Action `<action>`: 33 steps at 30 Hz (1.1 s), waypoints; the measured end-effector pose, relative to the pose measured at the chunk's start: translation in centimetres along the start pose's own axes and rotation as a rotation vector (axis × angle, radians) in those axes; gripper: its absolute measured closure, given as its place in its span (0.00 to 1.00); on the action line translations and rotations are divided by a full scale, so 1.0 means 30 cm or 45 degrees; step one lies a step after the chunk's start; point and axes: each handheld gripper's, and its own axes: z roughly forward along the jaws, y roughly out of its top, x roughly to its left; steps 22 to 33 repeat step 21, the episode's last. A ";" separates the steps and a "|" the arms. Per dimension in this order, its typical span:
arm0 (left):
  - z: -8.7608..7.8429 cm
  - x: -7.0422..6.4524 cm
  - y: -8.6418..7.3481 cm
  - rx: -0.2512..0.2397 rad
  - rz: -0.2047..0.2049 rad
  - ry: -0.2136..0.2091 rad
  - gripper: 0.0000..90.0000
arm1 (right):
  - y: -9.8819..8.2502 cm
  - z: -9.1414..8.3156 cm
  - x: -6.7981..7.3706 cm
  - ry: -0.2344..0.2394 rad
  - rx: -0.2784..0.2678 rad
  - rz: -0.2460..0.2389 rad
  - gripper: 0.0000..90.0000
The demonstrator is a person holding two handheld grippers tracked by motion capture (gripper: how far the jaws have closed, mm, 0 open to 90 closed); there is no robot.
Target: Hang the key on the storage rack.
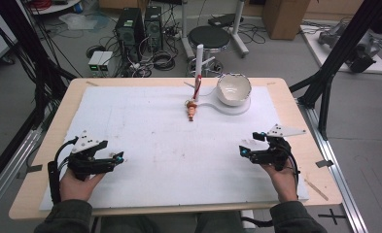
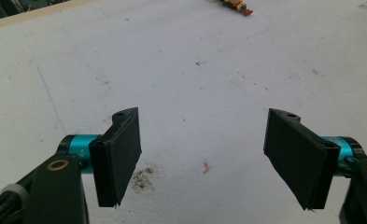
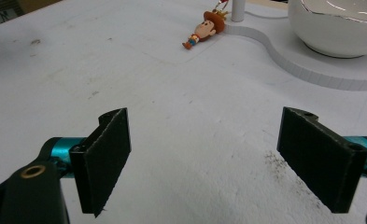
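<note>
High view: work looks unstarted. Left hand-held gripper [image 1: 121, 158] and right hand-held gripper [image 1: 243, 151] rest at near corners of worktop [image 1: 145, 145], jaws of both spread wide, nothing between them. Cowboy figure keychain [image 1: 192, 110] lies flat on white sheet at far centre, well apart from both, just beside white stand post [image 1: 199, 60]; red strap runs from figure up toward post. White bowl [image 1: 234, 89] sits upright on stand base, right of figure. Grasp and any move left to do. Count: two grippers, one figure, one bowl, one stand.

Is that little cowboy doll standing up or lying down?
Lying down. The cowboy doll lies flat on the white mat, beside the white post.
</note>
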 end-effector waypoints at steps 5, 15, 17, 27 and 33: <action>-0.002 -0.002 -0.009 -0.003 0.001 -0.001 0.31 | -0.024 -0.021 -0.014 0.002 -0.018 0.007 0.17; -0.002 -0.003 -0.022 -0.007 0.000 0.001 0.31 | -0.074 -0.043 -0.016 -0.018 -0.012 0.039 0.15; -0.001 -0.004 -0.023 -0.003 0.005 -0.001 0.31 | -0.082 -0.045 -0.014 -0.018 -0.007 0.036 0.15; 0.004 -0.010 -0.025 -0.005 0.008 -0.002 0.31 | -0.099 -0.045 -0.011 -0.021 0.000 0.039 0.15; 0.004 -0.010 -0.025 -0.005 0.008 -0.002 0.31 | -0.099 -0.045 -0.011 -0.021 0.000 0.039 0.15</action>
